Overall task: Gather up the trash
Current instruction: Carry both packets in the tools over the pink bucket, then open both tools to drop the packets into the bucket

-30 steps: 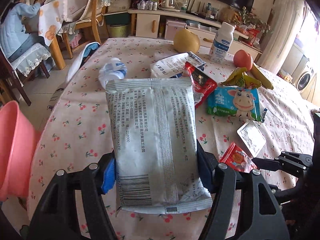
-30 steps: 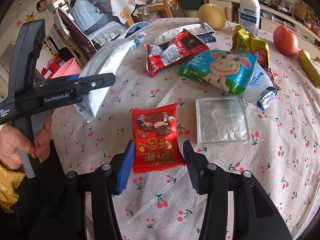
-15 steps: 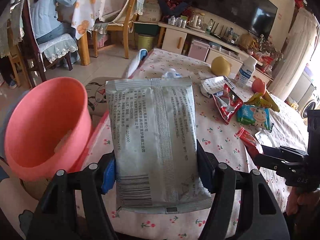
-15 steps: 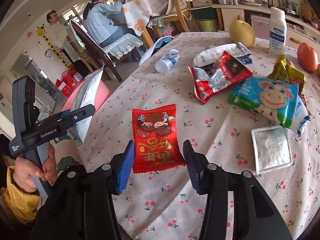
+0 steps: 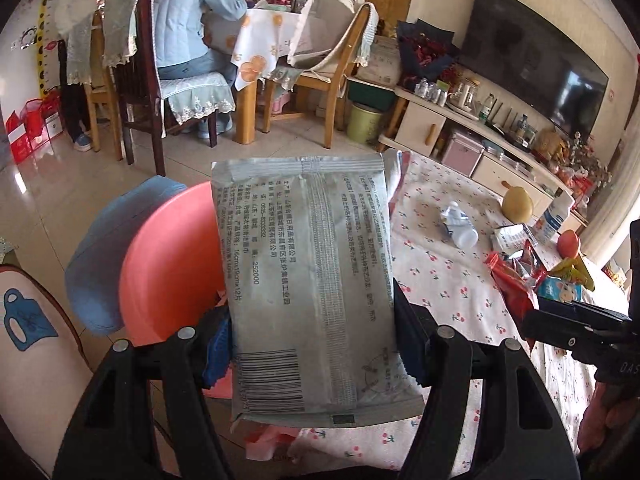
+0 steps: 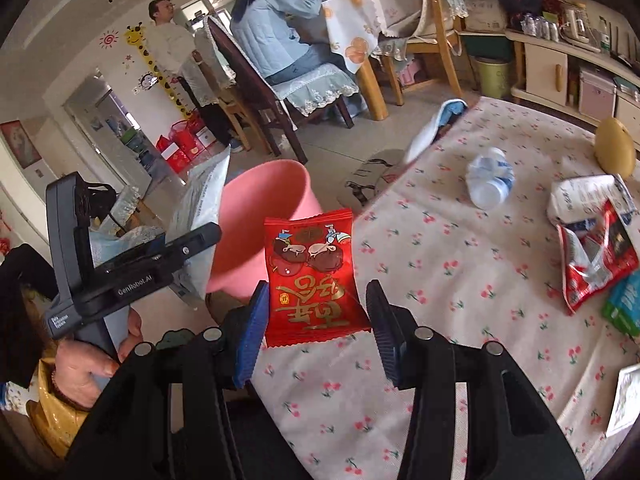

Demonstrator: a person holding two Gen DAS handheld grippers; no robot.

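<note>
Over the pink bin (image 5: 168, 264), left gripper (image 5: 312, 344) grasps grey packet (image 5: 308, 280), right gripper (image 6: 316, 320) grasps red wrapper (image 6: 312, 272), both positioned for dropping.

A grey printed packet (image 5: 312, 280), a red wrapper (image 6: 314, 276), a pink basin (image 6: 260, 216) and a cherry-patterned counter (image 6: 460, 280) are pictured.
</note>
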